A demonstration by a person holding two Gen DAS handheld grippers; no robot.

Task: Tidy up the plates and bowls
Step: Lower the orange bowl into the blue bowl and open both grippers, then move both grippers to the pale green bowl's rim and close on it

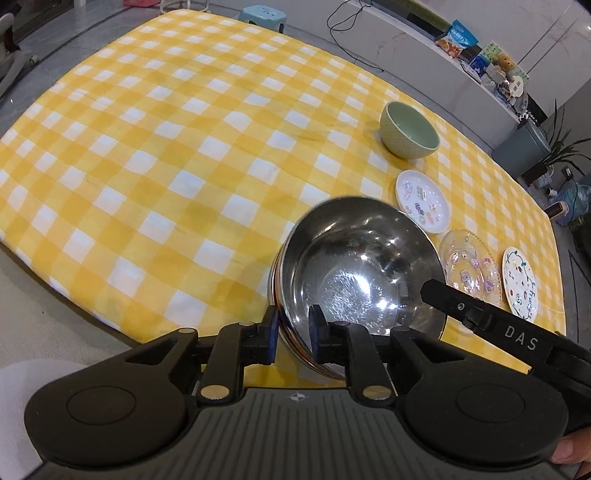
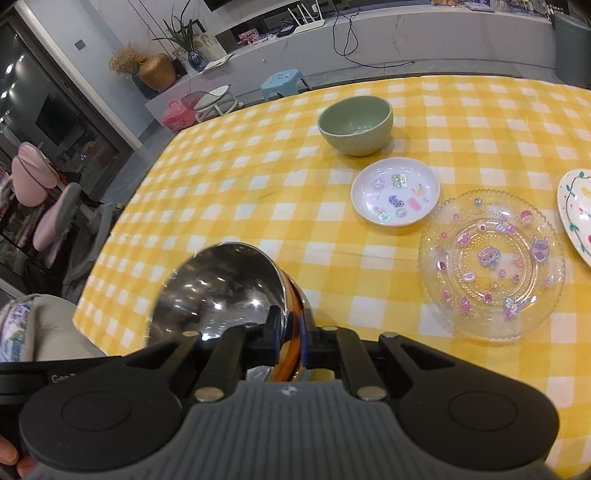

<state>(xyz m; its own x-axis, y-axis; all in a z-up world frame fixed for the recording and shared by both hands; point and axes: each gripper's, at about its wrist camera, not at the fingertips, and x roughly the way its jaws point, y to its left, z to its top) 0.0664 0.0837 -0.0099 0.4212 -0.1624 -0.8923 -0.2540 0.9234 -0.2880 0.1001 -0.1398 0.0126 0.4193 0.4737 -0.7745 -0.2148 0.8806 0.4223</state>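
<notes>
Yellow-and-white checked cloth (image 1: 184, 155) is spread over the table, with grey floor and a long white counter (image 2: 388, 33) seen beyond it. Nearest the cameras, a steel bowl (image 1: 354, 273) is held tilted above the cloth's near edge — gripped from both sides. In the left wrist view the left gripper (image 1: 293, 332) is clamped across the bowl's rim, one pad outside the wall and one inside. In the right wrist view the right gripper (image 2: 291, 341) is likewise clenched on the opposite rim, the wall pinched between its pads; its black finger is also seen reaching over the bowl in the left view. Just beyond the bowl a clear glass plate (image 2: 491, 262) with pink and purple stickers lies flat, and beside it a white plate with green vine drawing (image 1: 521, 282) is partly seen. Farther on lies a small white stickered dish (image 2: 395, 195) — close to the glass plate. Farthest stands a green bowl (image 2: 354, 123), upright. A blue stool (image 2: 284, 83) stands past the table.
</notes>
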